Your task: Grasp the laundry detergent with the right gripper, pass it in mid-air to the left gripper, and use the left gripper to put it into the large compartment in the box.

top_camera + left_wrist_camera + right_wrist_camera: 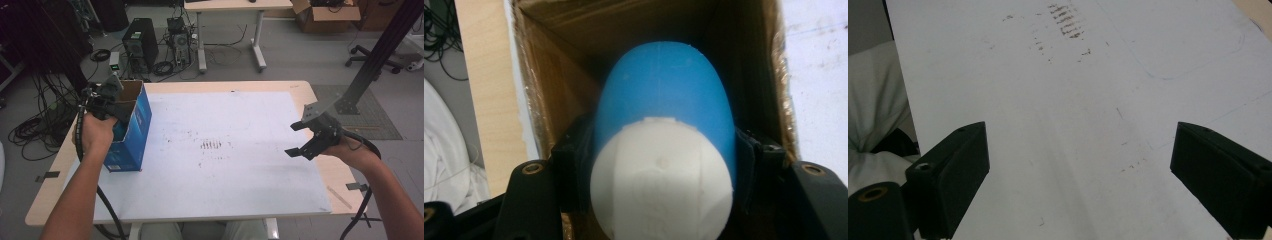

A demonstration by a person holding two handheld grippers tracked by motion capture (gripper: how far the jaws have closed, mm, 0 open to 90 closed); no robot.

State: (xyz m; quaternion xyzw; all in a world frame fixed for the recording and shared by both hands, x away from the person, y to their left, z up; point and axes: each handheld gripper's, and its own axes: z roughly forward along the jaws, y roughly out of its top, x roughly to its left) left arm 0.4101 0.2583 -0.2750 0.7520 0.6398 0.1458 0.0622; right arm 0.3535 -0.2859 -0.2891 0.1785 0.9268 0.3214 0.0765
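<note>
L gripper [664, 165] is clamped on a blue-and-white egg [664, 150], holding it w/ the blue end down inside the open cardboard box [554, 100] at the table's left edge. R gripper [1078, 170] hangs over the white mat [1098, 100], jaws wide apart, nothing btw them.

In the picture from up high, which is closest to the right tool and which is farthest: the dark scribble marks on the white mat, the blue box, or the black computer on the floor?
From the right tool:
1. Dark scribble marks, mid-mat, to its left.
2. Blue box, at the mat's left edge, where the left tool reaches in.
3. Black computer, on the floor beyond the table's far left corner.
</note>
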